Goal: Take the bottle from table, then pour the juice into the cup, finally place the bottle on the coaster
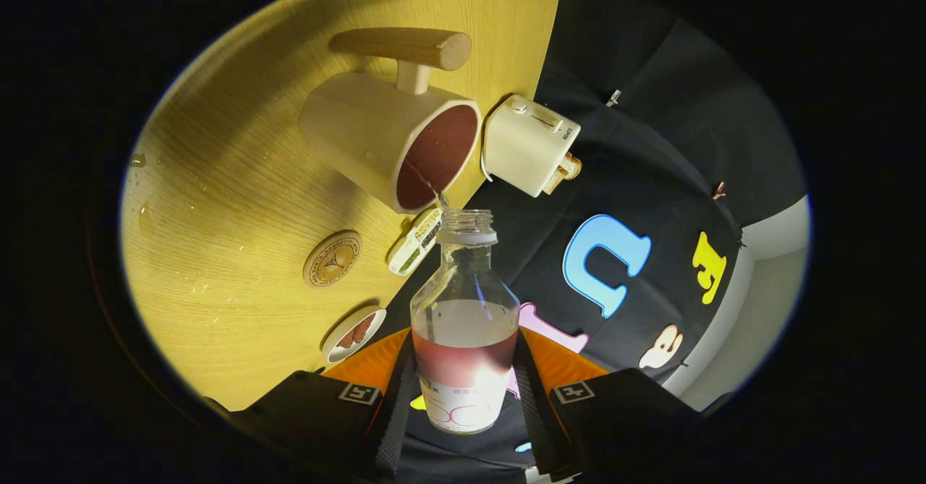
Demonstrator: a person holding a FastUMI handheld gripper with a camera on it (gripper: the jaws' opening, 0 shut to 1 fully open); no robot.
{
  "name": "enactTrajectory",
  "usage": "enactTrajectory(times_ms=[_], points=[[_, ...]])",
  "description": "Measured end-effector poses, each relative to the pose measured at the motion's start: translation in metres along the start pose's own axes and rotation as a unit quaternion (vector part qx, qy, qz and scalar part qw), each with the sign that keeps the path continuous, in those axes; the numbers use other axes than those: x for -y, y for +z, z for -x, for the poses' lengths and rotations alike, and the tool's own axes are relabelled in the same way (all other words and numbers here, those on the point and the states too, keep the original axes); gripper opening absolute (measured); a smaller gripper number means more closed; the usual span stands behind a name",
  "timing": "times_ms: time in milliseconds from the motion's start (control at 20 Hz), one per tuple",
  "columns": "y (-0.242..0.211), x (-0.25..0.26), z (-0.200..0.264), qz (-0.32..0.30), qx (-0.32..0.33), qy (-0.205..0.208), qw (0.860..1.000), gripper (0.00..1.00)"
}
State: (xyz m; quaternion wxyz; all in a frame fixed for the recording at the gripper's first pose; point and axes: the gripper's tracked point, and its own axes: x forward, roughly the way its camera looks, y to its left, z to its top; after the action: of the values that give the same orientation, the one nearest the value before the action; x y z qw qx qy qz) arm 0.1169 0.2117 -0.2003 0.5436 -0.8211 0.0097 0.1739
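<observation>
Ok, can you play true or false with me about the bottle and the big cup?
1. The tool is squeezing the bottle between its two fingers. True.
2. The bottle has its cap on. False: its mouth is open and a thin stream runs into the cup.
3. The cup has a wooden handle. True.
4. The bottle stands on the coaster. False: it is held up and tipped; the coaster lies bare on the table.
5. The cup is empty. False: there is dark red juice inside.
</observation>
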Motion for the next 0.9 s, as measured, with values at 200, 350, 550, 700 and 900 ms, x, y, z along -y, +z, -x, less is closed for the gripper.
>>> enactTrajectory(times_ms=[200,350,550,700,900], points=[[0.000,0.005,0.001,0.008,0.002,-0.005,1.000,0.71],[0.003,0.008,0.002,0.021,0.008,-0.008,1.000,0.71],[0.006,0.010,0.001,0.036,0.015,-0.010,0.999,0.71],[0.003,0.009,0.003,0.040,0.014,-0.006,0.999,0.71],[-0.005,-0.004,0.005,-0.024,0.004,0.018,1.000,0.71]])
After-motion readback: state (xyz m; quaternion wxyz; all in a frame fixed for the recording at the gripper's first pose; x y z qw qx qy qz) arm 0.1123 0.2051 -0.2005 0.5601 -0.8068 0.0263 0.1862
